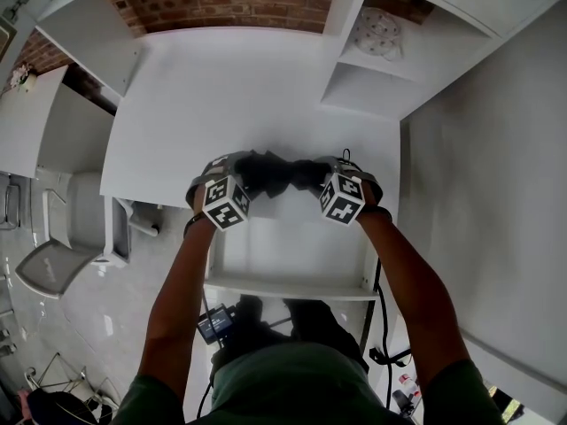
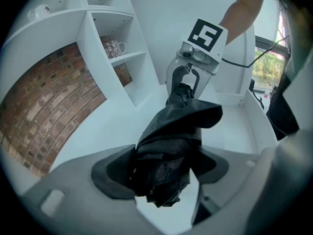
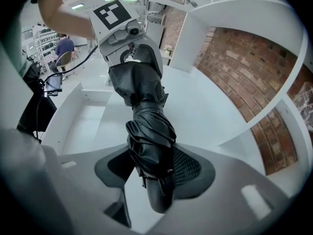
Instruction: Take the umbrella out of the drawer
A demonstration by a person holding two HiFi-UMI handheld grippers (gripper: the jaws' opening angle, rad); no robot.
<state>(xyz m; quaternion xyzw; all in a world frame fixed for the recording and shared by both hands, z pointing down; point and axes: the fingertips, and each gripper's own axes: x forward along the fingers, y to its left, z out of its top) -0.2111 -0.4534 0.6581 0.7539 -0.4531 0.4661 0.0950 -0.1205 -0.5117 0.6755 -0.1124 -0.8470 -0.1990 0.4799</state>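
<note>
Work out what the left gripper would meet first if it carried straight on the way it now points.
The black umbrella clamped in its own fingers fills that line. Pushing it along, the left gripper would probably reach the white desk top next, though depth is unclear.

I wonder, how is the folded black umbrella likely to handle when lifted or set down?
The umbrella spans straight between the left gripper and right gripper, so its core is probably stiff. Its loose, crumpled fabric would likely flop and shift in the jaws. Being roughly cylindrical, it may roll on the desktop.
</note>
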